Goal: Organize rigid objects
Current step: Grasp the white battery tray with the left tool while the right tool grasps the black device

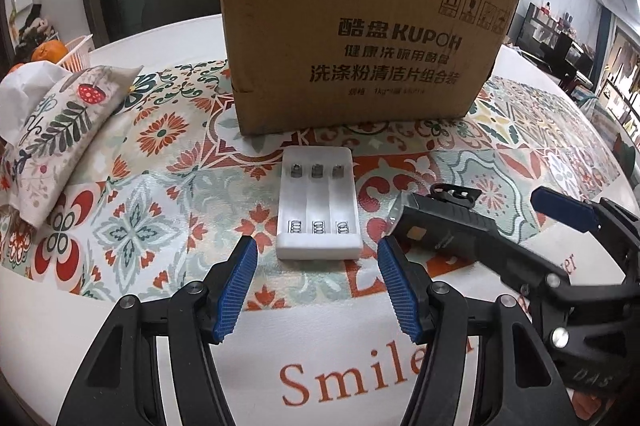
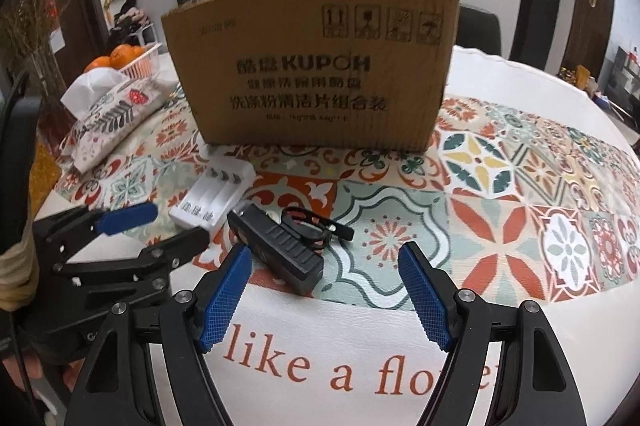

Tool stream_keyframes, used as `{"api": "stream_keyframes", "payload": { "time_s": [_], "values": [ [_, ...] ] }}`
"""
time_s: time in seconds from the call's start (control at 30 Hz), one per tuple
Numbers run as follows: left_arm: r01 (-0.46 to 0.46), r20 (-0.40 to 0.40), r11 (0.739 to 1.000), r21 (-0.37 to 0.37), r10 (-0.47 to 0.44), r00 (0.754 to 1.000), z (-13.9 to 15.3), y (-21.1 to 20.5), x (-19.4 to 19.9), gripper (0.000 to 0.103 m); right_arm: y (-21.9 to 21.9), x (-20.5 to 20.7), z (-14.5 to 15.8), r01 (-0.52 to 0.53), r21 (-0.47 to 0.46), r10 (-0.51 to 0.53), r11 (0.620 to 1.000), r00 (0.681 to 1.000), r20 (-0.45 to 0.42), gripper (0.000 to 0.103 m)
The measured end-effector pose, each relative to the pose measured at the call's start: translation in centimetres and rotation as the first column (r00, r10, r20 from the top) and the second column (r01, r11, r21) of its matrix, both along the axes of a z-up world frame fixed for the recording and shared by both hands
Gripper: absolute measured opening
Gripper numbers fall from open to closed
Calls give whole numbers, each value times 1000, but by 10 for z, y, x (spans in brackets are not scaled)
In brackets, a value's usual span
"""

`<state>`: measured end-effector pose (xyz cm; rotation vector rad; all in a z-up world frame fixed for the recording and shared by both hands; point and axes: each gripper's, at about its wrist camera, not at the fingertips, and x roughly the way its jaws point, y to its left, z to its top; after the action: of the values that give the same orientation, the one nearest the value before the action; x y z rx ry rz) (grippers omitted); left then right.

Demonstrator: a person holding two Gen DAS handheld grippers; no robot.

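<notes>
on the table (image 1: 120, 310), under its patterned cloth (image 2: 500, 186), the cardboard box (image 1: 356, 38) stands upright, and we take it as our landmark. just in front of the box lies the white battery charger (image 1: 318, 204), flat, its three empty slots facing up. in front of the box and to the right of the charger lies the black bike light (image 2: 280, 246), with its black mount clip (image 2: 316, 222) at its far side, toward the box. our left tongs (image 1: 318, 290) hang released just in front of the charger, holding nothing. our right tongs (image 2: 326, 300) are also released and empty, with the left blue pad (image 2: 224, 302) just beside the light's near end; we cannot tell whether they touch. left of the box sits a floral tissue pouch (image 1: 52, 134), and behind it a basket of oranges (image 2: 132, 60).
</notes>
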<state>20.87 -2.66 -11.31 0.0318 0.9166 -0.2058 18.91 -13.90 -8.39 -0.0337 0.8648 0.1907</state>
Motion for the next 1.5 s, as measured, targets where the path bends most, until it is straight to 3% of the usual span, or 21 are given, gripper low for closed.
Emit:
{"api": "stream_keyframes", "payload": {
  "time_s": [0.57,0.87,1.13,1.23,1.3,1.37,1.4,1.5],
  "values": [
    [-18,-5,1000,19,18,1000,-11,-2,17,61,2,31,-17,-128,-45,126,991,991,-39,76],
    [-31,1,999,15,31,1000,-14,5,25,59,13,54,-23,-208,-92,202,974,977,-71,83],
    [-17,19,1000,21,16,1000,-15,4,35,59,15,59,-34,-201,-34,198,979,977,-83,82],
    [-7,18,1000,15,7,1000,-14,2,39,59,14,57,-34,-165,-17,163,986,985,-61,76],
    [5,18,1000,16,-5,1000,-14,-1,40,59,12,55,-33,-150,-11,149,989,988,-48,63],
    [9,22,1000,15,-9,1000,-13,-1,39,48,12,51,-32,-148,-5,148,989,988,-38,50],
    [8,22,1000,16,-8,1000,-13,-1,39,47,10,50,-30,-145,-5,145,989,989,-35,45],
    [8,19,1000,9,-9,1000,-13,0,39,47,9,47,-30,-129,-4,128,992,991,-29,42]
  ]
}}
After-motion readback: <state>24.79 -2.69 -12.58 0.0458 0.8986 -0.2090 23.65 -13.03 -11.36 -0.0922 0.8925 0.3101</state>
